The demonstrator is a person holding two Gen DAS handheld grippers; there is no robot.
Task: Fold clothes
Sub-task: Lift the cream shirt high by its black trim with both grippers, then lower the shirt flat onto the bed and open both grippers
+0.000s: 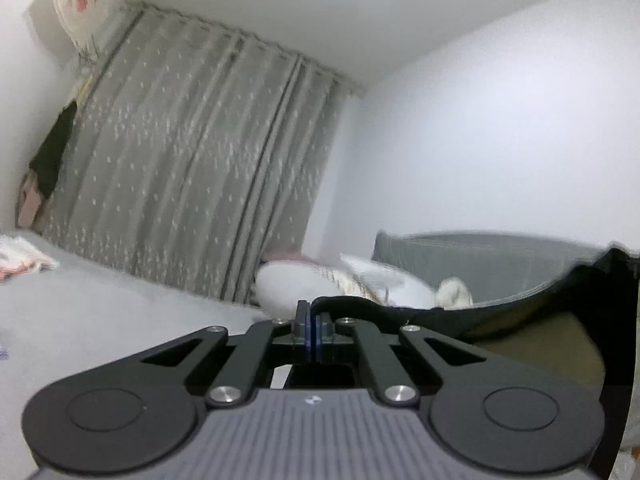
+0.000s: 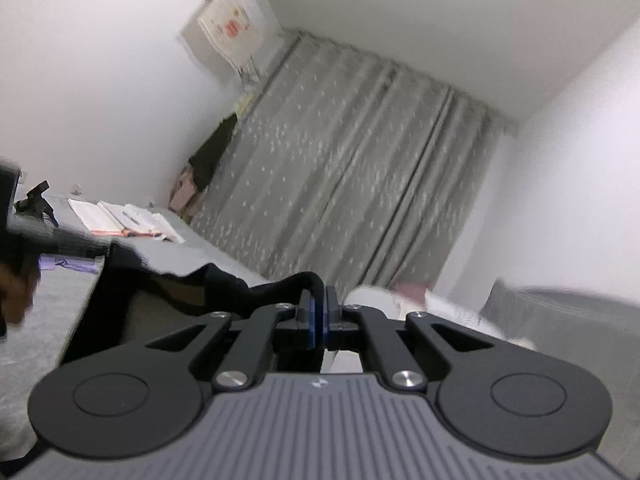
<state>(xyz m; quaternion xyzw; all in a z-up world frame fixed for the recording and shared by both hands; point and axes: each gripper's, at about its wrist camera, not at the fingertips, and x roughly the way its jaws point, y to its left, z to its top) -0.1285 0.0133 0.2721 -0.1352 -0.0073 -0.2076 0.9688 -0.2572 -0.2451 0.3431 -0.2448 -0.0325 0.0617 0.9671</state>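
While both grippers (image 1: pixel 313 322) (image 2: pixel 319 312) pinch garment (image 1: pixel 520 320) (image 2: pixel 160 304); curtain (image 1: pixel 192 184) behind.

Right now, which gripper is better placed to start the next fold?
Neither clearly: left gripper and right gripper are each shut on an edge of the black garment, lifted above the bed.

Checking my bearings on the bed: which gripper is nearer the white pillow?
Right, judging loosely. The right gripper has the white pillow just beyond its fingers, slightly right. From the left gripper the pillow looks farther ahead.
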